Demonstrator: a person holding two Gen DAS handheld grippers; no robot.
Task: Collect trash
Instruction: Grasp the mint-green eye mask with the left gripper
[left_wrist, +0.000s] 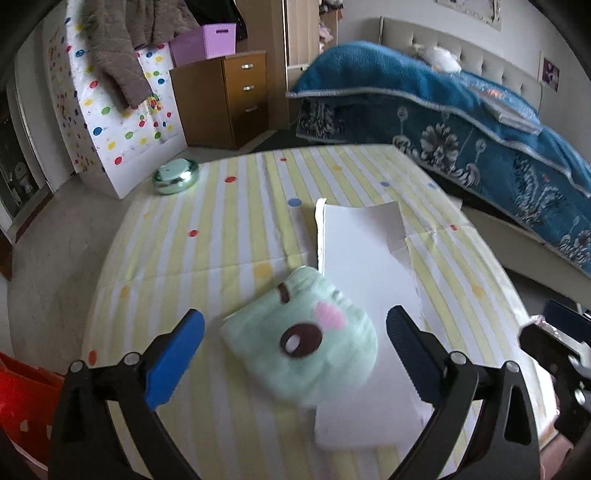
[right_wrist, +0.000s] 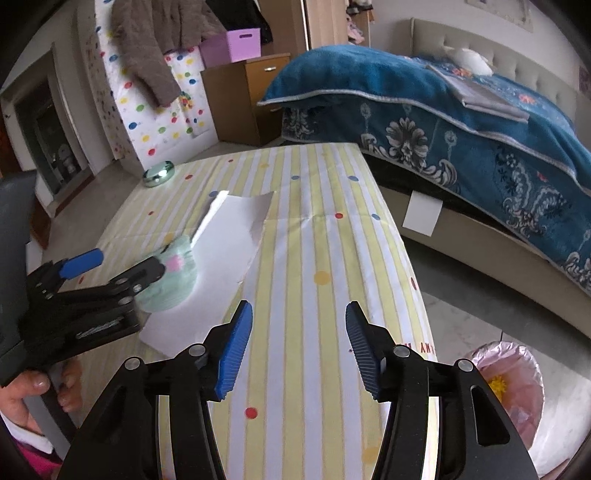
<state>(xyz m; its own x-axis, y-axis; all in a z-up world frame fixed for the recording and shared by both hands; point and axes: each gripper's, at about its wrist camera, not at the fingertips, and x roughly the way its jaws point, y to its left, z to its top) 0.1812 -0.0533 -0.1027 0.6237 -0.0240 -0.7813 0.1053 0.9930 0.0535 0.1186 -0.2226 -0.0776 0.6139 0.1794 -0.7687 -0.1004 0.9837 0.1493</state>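
A mint-green plush pouch with a cartoon face (left_wrist: 306, 347) lies on a sheet of white paper (left_wrist: 362, 258) on the striped table. My left gripper (left_wrist: 295, 350) is open, its blue fingers on either side of the pouch and just short of it. In the right wrist view the left gripper (right_wrist: 122, 262) shows at the left, over the pouch (right_wrist: 173, 280) and paper (right_wrist: 229, 240). My right gripper (right_wrist: 299, 347) is open and empty above the table's near right part. A bin with a pink liner (right_wrist: 513, 391) stands on the floor at the right.
A green round tin (left_wrist: 175, 175) sits at the table's far left corner. The yellow-striped dotted tablecloth (right_wrist: 325, 229) covers the table. A bed with a blue blanket (right_wrist: 443, 122) is to the right. A wooden drawer unit (left_wrist: 225, 96) stands behind. A red object (left_wrist: 22, 391) is at lower left.
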